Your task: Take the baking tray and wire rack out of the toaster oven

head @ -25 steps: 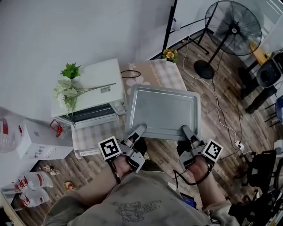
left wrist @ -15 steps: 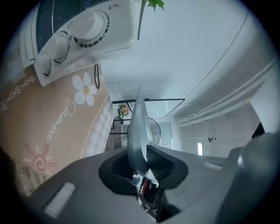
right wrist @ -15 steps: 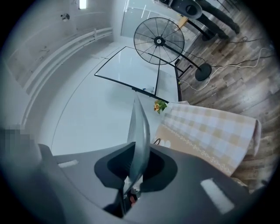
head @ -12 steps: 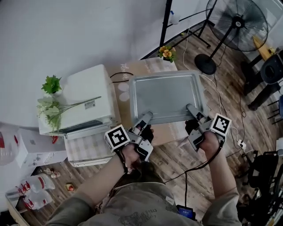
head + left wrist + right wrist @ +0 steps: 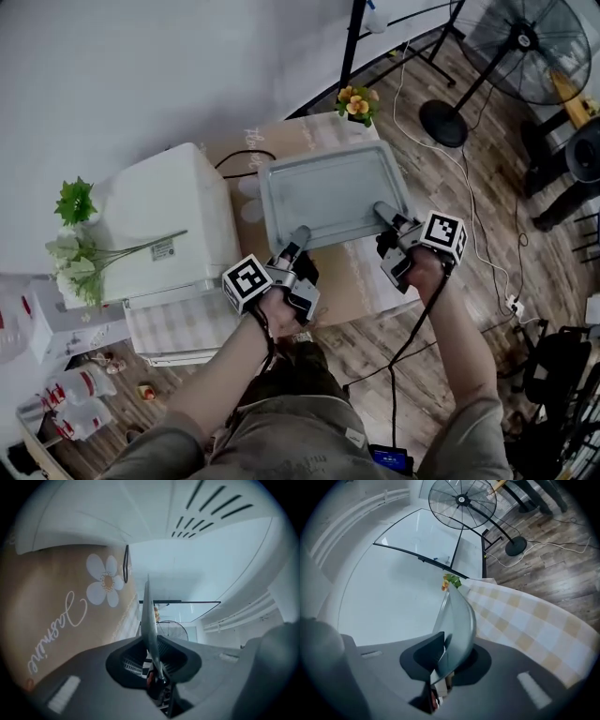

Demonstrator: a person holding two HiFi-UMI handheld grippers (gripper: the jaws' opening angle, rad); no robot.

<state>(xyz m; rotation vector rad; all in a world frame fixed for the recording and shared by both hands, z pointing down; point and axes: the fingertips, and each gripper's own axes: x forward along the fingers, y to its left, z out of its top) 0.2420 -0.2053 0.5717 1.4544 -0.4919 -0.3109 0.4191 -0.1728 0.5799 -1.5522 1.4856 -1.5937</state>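
Grips the baking tray [image 5: 330, 192] at centre frame by its near rim. Pinches the lower-left corner tight in the left gripper [image 5: 299, 234] and the lower-right just as tight in the right gripper [image 5: 382, 210], likely to keep the thin sheet level. Holds it clear of the toaster oven [image 5: 164, 225] at left, low over the brown tablecloth [image 5: 352, 274]; contact unclear. Shows no wire rack anywhere, presumably inside the oven.

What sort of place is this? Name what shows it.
Probably a spare room or small studio, not a fitted kitchen: a toaster oven sits on a cloth-covered table, with a standing fan on the plank floor.
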